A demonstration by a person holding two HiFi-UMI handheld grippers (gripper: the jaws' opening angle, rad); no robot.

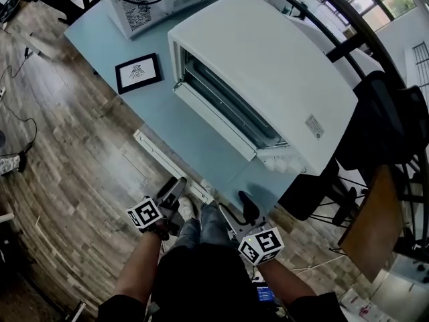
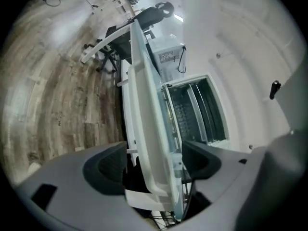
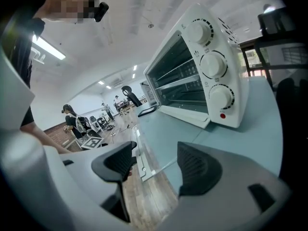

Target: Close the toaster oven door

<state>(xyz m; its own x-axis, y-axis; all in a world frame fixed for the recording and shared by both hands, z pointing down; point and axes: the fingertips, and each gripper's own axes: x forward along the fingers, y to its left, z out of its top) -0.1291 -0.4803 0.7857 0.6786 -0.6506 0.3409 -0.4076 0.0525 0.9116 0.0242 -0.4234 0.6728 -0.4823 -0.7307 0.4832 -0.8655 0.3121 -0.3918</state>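
L tool & R tool: both jaws apart, empty, near worktop edge; toaster oven beyond, on worktop, w/ door hanging open.
Best approach, I'd say: get a tool under door's free edge near mid-span, lift evenly till shut. Door's long axis runs along oven front, upper-left to lower-right in head view; mouth faces the person.

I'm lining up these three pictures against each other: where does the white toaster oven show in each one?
Head view: toaster oven from upper centre to the right, door open.
Left gripper view: toaster oven right of centre, rolled sideways, dark cavity showing.
Right gripper view: toaster oven upper right, three knobs in view, door down.
Shared landmark: the pale blue table that it stands on.
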